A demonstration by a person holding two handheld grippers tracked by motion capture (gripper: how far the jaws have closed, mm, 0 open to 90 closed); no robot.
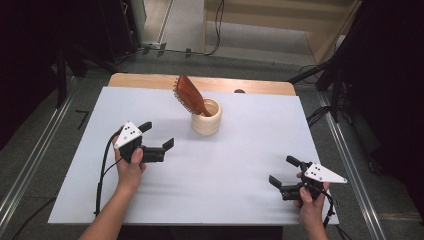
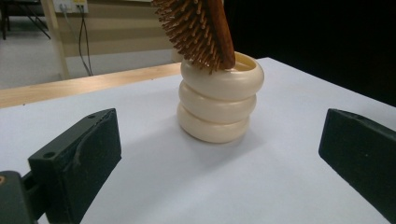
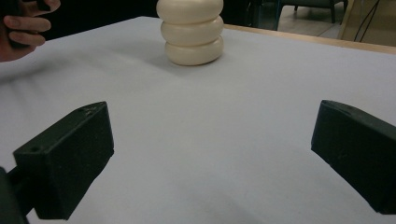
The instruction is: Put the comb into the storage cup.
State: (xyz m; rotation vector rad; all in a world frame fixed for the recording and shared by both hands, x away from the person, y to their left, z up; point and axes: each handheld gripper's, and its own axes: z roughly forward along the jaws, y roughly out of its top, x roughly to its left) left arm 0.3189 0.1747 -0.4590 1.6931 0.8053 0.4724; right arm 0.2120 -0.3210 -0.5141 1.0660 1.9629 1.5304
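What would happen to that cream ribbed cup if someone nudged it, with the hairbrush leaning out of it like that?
The cup would probably slide rather than roll, since it stands upright on a flat base. It may tip toward the side where the wooden hairbrush leans far past its rim, making it top-heavy. Its smooth, rounded ribs look glossy, so jaws might slip on them.

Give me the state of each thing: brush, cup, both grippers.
Brush: handle down in the cup, bristle head up, leaning left.
Cup: upright on the table, holding the brush, ungripped.
Left gripper: open, empty, facing the cup.
Right gripper: open, empty, far from the cup.
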